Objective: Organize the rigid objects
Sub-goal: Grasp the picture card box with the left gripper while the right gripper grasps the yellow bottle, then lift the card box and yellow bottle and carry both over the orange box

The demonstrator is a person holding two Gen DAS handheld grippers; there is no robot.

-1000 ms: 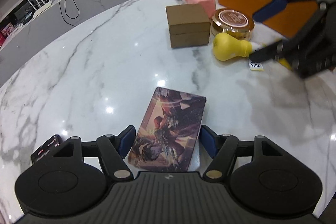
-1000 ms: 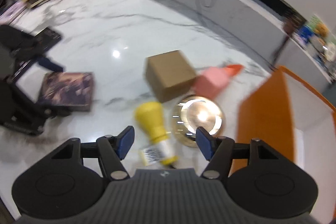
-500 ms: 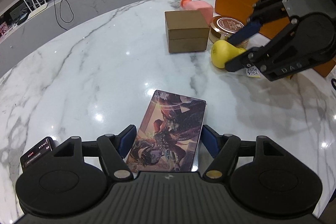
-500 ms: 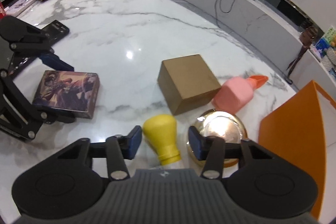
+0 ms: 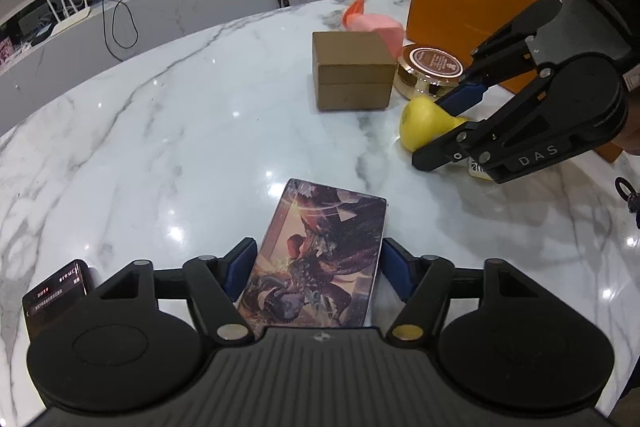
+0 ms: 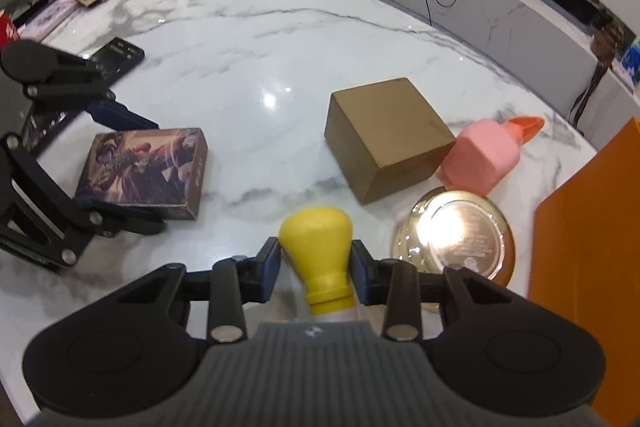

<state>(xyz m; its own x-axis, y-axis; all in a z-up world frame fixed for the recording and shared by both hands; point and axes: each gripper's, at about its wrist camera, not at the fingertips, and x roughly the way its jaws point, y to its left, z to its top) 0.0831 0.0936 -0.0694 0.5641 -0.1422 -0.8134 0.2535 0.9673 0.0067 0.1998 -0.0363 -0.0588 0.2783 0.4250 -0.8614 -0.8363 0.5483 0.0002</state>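
**Two rigid objects, two different grips**

Your right hand-held gripper (image 6: 314, 269) is clenched on the yellow-capped bottle (image 6: 316, 251), which lies on its side on the marble table (image 6: 248, 75) near the right edge. The blue pads (image 6: 269, 265) press on the bulb-shaped cap, not on the body. This cap looks like smooth hard plastic and it gets narrow toward the neck, so I judge it can slip or turn between the pads when you lift. The body under the gripper is mostly hidden, so I cannot tell how full or heavy it is. Lift slowly and keep the bottle low.

Your left hand-held gripper (image 5: 316, 267) has just been closing around the illustrated box (image 5: 320, 255), which lies flat toward the near edge of the table. Its pads stand at both long sides; a thin gap seems to remain on the right side, so I read it as not yet clamped. The box looks stiff, with a glossy print, probably light. Take it by the long sides, near the middle, so it does not tip.

The brown cardboard box (image 6: 386, 137), the pink bottle (image 6: 482, 157) and the gold round tin (image 6: 460, 231) lie close together beside the orange bag (image 6: 588, 251). A phone (image 5: 56, 293) lies just beside your left gripper.
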